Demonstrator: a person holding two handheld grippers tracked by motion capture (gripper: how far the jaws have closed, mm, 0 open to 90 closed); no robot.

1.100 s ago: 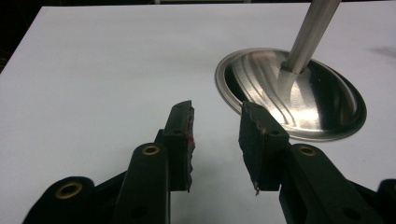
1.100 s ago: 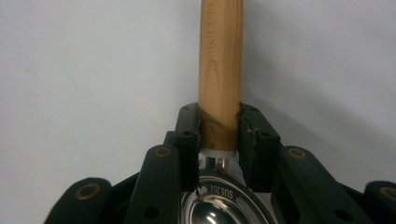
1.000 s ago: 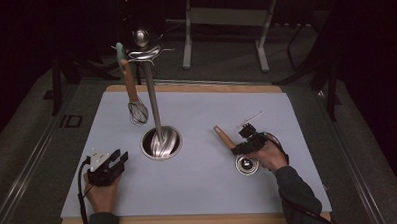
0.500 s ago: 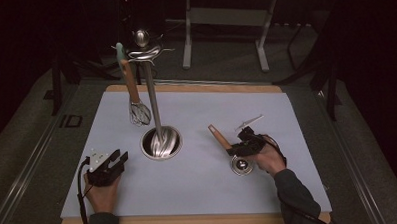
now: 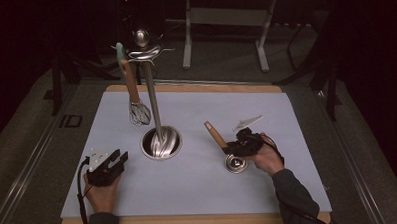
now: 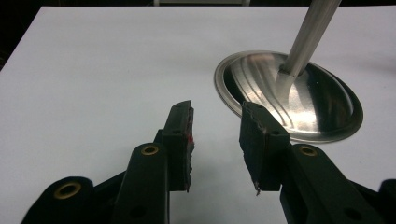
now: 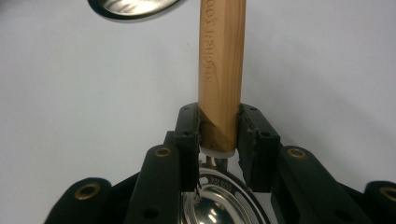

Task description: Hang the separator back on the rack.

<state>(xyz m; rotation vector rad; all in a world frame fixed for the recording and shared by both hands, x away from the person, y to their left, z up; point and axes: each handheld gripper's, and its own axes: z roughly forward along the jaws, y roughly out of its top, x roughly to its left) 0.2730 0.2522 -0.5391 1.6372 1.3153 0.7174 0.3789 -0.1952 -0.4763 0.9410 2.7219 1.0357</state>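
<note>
Hard to make out: the ladle's (image 5: 228,153) bowl sits low under the right gripper (image 5: 236,147) in the high view; in the right gripper view its rim is cut off by the bottom edge, and the lettering burned into the wooden handle (image 7: 220,70) is too blurred to read.
Ladle look: pale wooden handle, white collar at its lower end, polished steel bowl.
Ladle place: right of centre on the white mat (image 5: 199,192), bowl low to the mat, handle slanting up toward the stand's round base (image 5: 160,142); whether the bowl touches the mat, I cannot tell.
Right gripper: jaws clamped on the handle's lower end, just above the collar.
Left gripper (image 5: 110,162): jaws apart, nothing between them, resting near the mat's left side, pointing at the base.
Stand: a whisk (image 5: 137,106) hangs from its top.
</note>
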